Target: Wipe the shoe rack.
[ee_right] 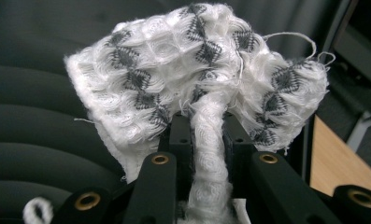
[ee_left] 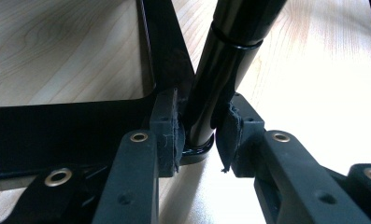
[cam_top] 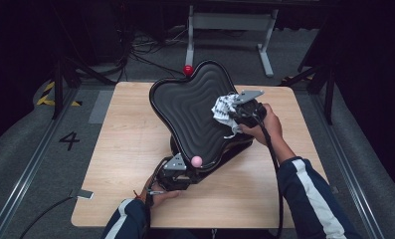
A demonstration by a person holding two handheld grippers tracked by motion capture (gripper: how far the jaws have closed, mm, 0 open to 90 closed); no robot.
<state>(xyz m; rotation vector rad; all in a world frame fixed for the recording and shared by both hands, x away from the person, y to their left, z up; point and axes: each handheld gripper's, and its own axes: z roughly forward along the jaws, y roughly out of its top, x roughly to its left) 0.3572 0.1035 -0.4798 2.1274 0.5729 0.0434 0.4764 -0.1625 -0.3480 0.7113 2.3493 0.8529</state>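
Note:
A black wavy-edged panel (cam_top: 192,117) with a ribbed face stands tilted on a black stand on the wooden table (cam_top: 125,149). My left gripper (cam_top: 181,169) sits at the stand's near foot. In the left gripper view, the left gripper (ee_left: 199,133) is shut on the stand's glossy black post (ee_left: 223,74). My right gripper (cam_top: 233,113) is at the panel's right edge, shut on a white cloth (cam_top: 223,110). In the right gripper view, the white cloth (ee_right: 192,70) with grey diamonds bunches over the right gripper (ee_right: 206,135), close to the ribbed face (ee_right: 33,116).
A red ball (cam_top: 187,69) sits at the panel's top edge and a pink ball (cam_top: 196,160) at its lower edge. A white frame leg (cam_top: 230,25) stands beyond the table. A floor mark "4" (cam_top: 69,140) lies to the left.

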